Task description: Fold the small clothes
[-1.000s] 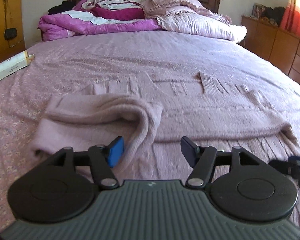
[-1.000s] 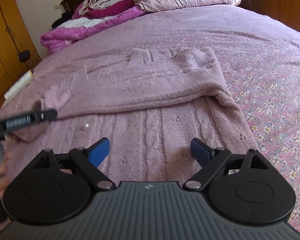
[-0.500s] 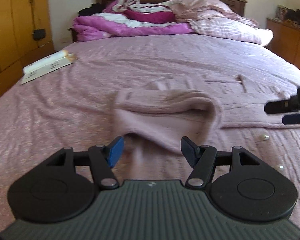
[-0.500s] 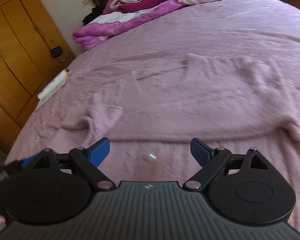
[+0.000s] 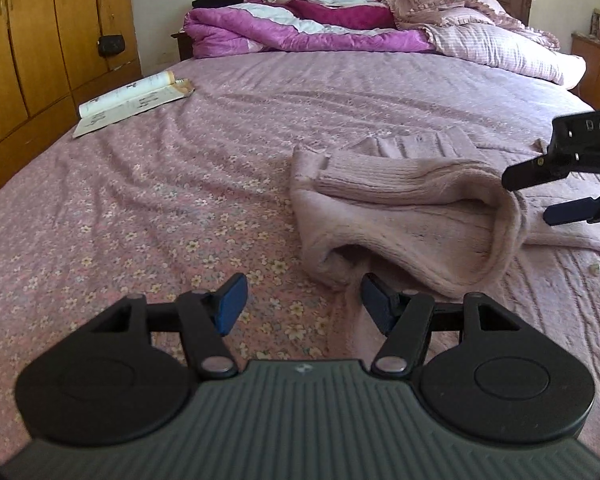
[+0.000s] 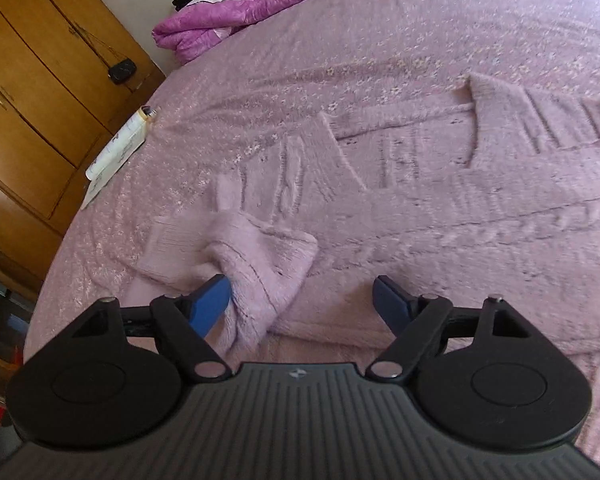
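A pale pink knitted cardigan (image 6: 480, 208) lies spread on the bed, with pearl buttons (image 5: 595, 268) along its front. Its left sleeve (image 5: 412, 216) is folded over and bunched; it also shows in the right wrist view (image 6: 256, 264). My left gripper (image 5: 302, 304) is open and empty, low over the bedspread just in front of the sleeve's near edge. My right gripper (image 6: 302, 300) is open and empty over the sleeve, its left finger touching the bunched cloth. It also shows at the right edge of the left wrist view (image 5: 572, 184).
The bed has a pink flowered bedspread (image 5: 148, 216). An open book (image 5: 132, 100) lies at its far left edge. A magenta quilt (image 5: 300, 32) and pillows (image 5: 500, 48) are piled at the headboard. A wooden wardrobe (image 5: 40, 40) stands left of the bed.
Both grippers have swung left. The left one has drawn back off the sleeve toward the bare bedspread. The right one has moved over the bunched sleeve. Both stay open.
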### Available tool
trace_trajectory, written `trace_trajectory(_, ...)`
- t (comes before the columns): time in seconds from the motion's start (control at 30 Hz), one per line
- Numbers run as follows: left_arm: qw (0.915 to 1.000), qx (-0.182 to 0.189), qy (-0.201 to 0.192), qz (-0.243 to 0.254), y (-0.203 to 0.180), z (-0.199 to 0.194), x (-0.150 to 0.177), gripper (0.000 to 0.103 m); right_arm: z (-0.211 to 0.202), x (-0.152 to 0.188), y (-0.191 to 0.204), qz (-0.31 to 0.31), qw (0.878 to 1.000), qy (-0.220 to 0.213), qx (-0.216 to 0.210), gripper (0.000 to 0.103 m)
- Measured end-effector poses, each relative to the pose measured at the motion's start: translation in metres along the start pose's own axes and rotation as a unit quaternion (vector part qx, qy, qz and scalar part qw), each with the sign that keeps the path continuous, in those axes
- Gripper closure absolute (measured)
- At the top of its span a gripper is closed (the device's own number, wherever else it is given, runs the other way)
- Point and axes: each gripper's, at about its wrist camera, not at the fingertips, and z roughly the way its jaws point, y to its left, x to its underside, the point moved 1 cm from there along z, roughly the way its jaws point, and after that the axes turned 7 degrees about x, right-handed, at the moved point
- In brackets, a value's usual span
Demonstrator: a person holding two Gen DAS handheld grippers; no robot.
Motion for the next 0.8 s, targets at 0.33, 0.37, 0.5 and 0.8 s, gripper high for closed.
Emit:
trace_trajectory(0.33, 1.0000, -0.005, 0.004, 0.002, -0.004, 0.016, 0.000, 0.038, 0.023, -0.010, 0.014, 0.014, 0.998, 0.044, -0.039, 0.081)
trace_trajectory(0.37, 0.9999, -0.008, 0.005, 0.006, -0.005, 0.018, -0.001, 0.038, 0.024, -0.011, 0.018, -0.002, 0.999, 0.041, -0.035, 0.084)
trace_trajectory(0.5, 0.9998, -0.016, 0.005, 0.013, -0.008, 0.022, -0.003, 0.036, 0.004, -0.024, 0.036, -0.070, 0.997, -0.012, -0.032, 0.088)
trace_trajectory(0.8, 0.9997, -0.018, 0.008, 0.016, -0.011, 0.026, -0.001, 0.036, -0.056, -0.041, 0.035, -0.154, 0.977, -0.147, 0.023, 0.089)
